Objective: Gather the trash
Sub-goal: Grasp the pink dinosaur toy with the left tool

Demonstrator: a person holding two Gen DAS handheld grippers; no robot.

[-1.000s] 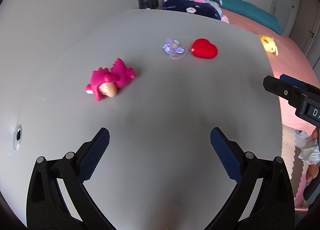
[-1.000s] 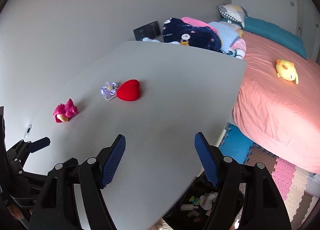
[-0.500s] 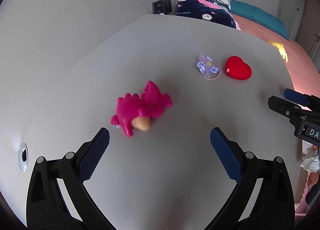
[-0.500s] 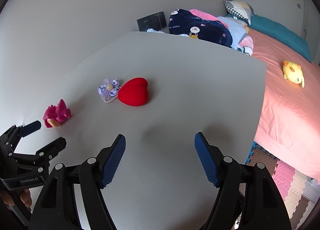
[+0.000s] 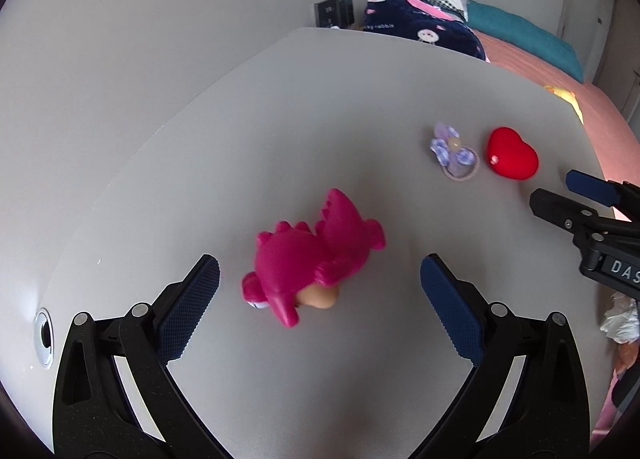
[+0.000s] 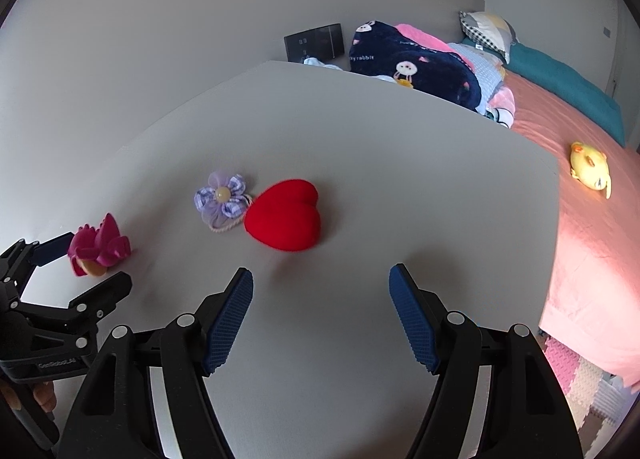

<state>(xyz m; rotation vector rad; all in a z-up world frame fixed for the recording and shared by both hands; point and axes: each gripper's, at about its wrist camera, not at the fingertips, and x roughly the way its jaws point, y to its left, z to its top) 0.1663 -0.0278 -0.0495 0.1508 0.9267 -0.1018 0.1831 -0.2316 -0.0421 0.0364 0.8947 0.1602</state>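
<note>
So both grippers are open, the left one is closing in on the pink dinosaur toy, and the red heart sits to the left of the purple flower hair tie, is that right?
One thing is off: the red heart lies to the right of the purple flower hair tie, touching it, as the right wrist view shows. The rest holds: the left gripper and right gripper are open, and the pink dinosaur toy sits just ahead of the left one.

We see a grey table (image 5: 320, 107) carrying a pink dinosaur toy (image 5: 312, 259), a purple flower hair tie (image 5: 454, 151) and a red heart (image 5: 512, 153).
</note>
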